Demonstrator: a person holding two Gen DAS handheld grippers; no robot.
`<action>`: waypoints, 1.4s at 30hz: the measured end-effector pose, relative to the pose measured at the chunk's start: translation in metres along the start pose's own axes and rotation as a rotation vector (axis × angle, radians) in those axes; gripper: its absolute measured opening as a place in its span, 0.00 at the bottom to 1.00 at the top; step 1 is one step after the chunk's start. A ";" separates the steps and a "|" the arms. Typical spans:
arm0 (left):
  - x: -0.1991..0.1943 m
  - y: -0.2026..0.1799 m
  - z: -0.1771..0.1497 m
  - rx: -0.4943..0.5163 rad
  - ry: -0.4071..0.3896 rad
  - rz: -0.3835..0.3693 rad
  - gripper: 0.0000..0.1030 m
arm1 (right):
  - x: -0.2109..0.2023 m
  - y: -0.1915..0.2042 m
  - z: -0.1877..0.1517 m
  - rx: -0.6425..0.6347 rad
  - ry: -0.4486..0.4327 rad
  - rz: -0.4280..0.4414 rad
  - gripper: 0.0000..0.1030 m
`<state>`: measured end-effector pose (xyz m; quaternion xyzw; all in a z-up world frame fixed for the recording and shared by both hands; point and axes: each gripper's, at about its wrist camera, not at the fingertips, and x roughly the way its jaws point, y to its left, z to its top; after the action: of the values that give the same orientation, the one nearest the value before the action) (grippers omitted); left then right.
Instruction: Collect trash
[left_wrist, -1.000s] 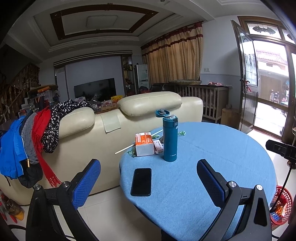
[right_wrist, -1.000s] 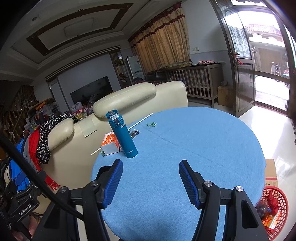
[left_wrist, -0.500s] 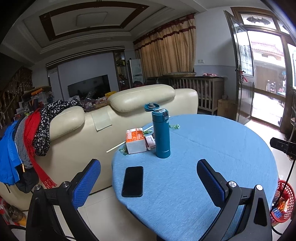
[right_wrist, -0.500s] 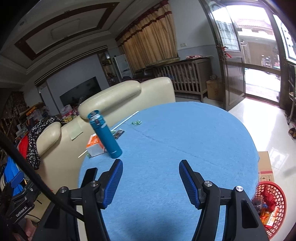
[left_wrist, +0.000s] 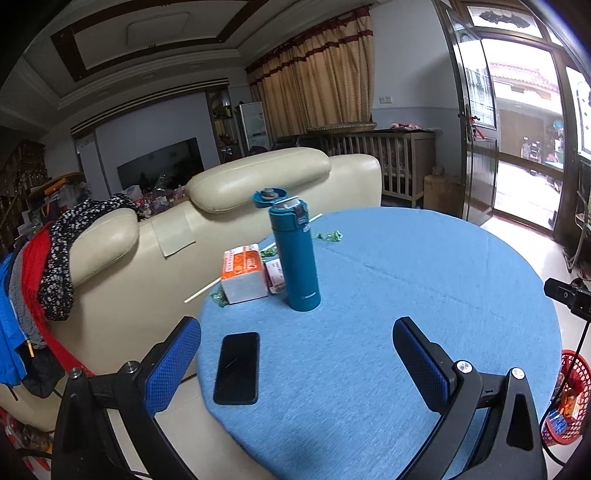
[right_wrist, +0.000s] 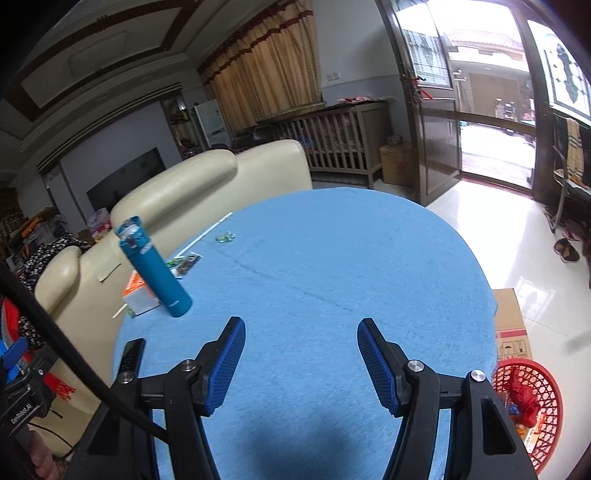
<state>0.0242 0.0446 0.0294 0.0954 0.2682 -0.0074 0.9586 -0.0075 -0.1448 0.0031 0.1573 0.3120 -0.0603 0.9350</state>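
Observation:
On the round blue table lie bits of trash: green candy wrappers, a printed wrapper, a long white straw and an orange and white carton. A red mesh basket with trash in it stands on the floor at the right; it also shows in the left wrist view. My left gripper is open and empty above the table's near edge. My right gripper is open and empty above the table.
A teal flask with its lid flipped open stands by the carton. A black phone lies near the table's left edge. A cream sofa backs onto the table. A cardboard box stands beside the basket.
Both grippers have drifted left over the table and stayed open. The flask and carton have shifted right in the left view. The right view tilted down, showing more of the basket.

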 end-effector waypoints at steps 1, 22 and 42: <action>0.003 -0.003 0.001 0.004 0.003 -0.002 1.00 | 0.002 -0.002 0.001 0.000 -0.001 -0.008 0.65; 0.044 -0.051 0.009 0.056 0.071 -0.099 1.00 | 0.015 -0.015 -0.007 -0.021 0.006 -0.072 0.65; 0.053 -0.071 0.007 0.083 0.096 -0.126 1.00 | 0.020 -0.020 -0.009 -0.028 0.018 -0.077 0.65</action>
<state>0.0687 -0.0240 -0.0048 0.1183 0.3187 -0.0745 0.9375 -0.0004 -0.1613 -0.0207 0.1325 0.3269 -0.0904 0.9313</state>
